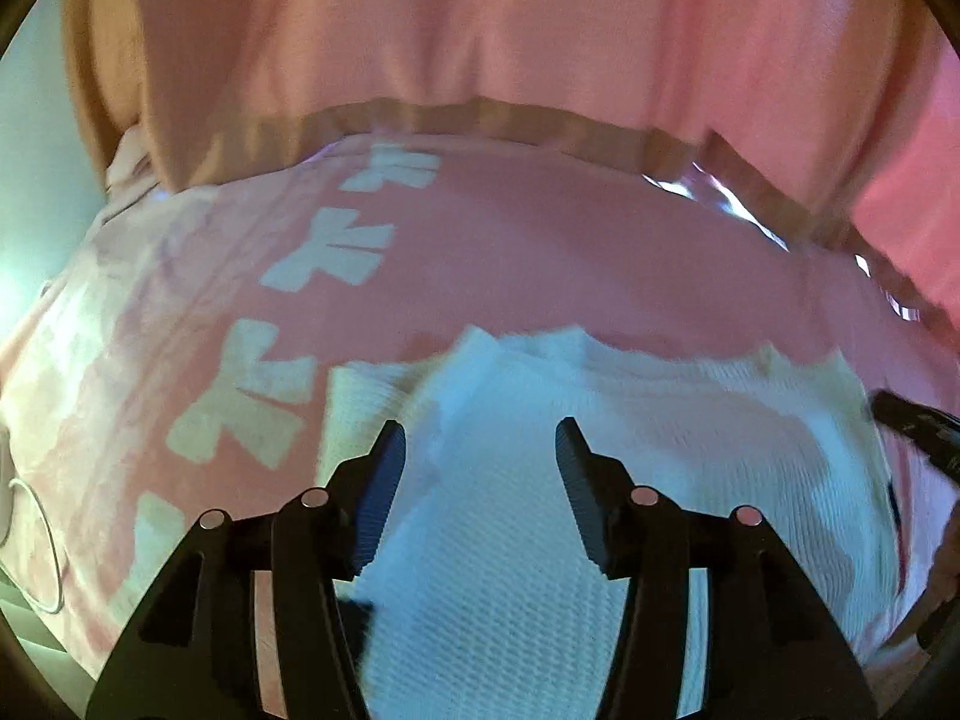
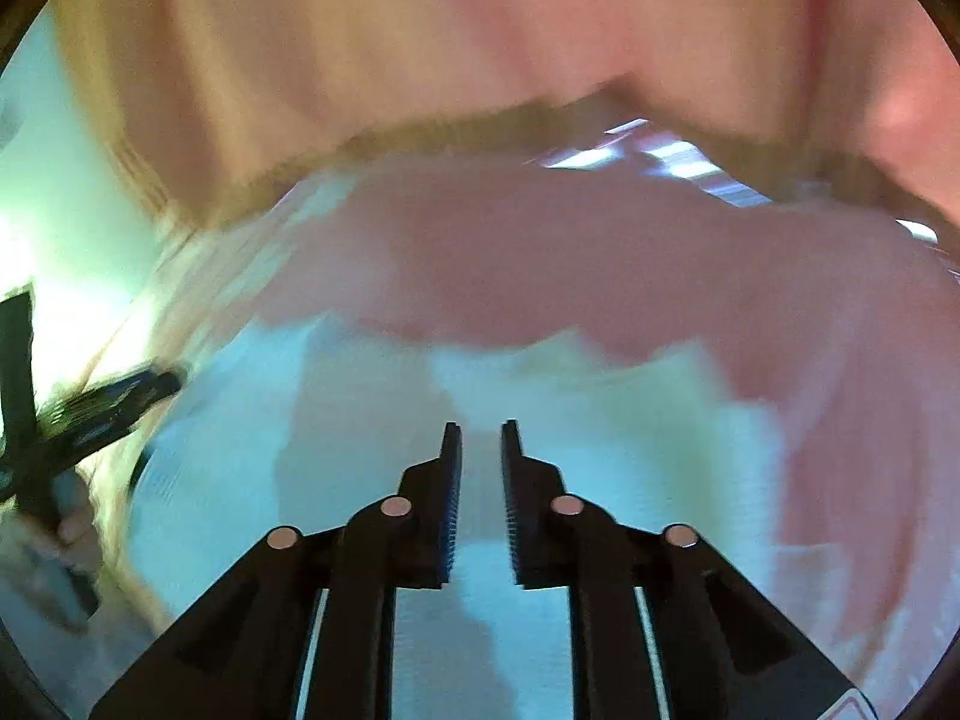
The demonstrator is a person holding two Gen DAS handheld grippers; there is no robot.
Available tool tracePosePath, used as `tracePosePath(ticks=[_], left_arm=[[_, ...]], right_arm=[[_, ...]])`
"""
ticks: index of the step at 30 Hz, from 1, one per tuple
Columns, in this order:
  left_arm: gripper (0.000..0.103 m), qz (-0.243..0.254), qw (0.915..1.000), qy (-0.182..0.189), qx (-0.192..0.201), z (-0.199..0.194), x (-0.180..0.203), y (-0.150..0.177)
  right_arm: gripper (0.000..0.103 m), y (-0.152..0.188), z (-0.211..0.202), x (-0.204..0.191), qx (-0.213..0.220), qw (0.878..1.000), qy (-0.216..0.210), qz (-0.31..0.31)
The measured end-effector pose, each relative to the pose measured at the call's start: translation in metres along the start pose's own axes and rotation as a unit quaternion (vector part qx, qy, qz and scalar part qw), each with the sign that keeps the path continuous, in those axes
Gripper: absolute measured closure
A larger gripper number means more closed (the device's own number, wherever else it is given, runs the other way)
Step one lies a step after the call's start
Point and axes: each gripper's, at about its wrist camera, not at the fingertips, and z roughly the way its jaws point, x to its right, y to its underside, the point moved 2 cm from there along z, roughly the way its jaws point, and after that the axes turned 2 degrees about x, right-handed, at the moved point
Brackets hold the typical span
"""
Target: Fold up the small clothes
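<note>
A white waffle-knit garment (image 1: 480,588) lies on a pink cloth with pale letters (image 1: 510,240). My left gripper (image 1: 480,426) hangs just above the garment, jaws wide apart, nothing between them. My right gripper's dark tip (image 1: 912,420) shows at the garment's right edge. In the blurred right wrist view the white garment (image 2: 630,450) lies below my right gripper (image 2: 481,425). Its jaws stand almost together with a narrow slit, and I see no fabric pinched in it. My left gripper (image 2: 108,408) shows at the far left, beside the garment.
A person's pink top (image 1: 480,18) fills the far side, close behind the pink cloth's back edge. A thin white cable (image 1: 42,540) loops at the left edge. A shiny strip (image 1: 720,198) glints at the back right.
</note>
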Motion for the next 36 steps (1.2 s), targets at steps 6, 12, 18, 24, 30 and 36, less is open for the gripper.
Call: tracePosePath(ticks=[6,12,18,24,30,36], left_arm=[[0.053,0.036,0.9990,-0.017,-0.021,0.014,0.013,0.008],[0.053,0.015,0.9995,-0.016,-0.022,0.009,-0.002,0.009],[0.053,0.006,0.9994,-0.025,-0.025,0.007,-0.013,0.010],[0.053,0.013,0.9987,-0.042,-0.027,0.009,-0.015,0.013],[0.044,0.001,0.9988,-0.046,-0.017,0.001,-0.023,0.010],[0.044,-0.034,0.9978,-0.053,-0.022,-0.003,-0.052,0.009]], right_arm=[[0.098,0.012,0.056,-0.042,-0.069,0.996,0.026,-0.047],[0.097,0.005,0.056,-0.067,-0.059,0.996,0.002,-0.062],[0.097,0.002,0.059,-0.083,-0.057,0.996,-0.007,-0.067],[0.097,0.009,0.093,-0.099,-0.081,0.993,0.013,-0.082],[0.094,0.000,0.083,-0.139,-0.066,0.992,-0.035,-0.106],[0.095,-0.006,0.080,-0.140,-0.066,0.991,-0.037,-0.111]])
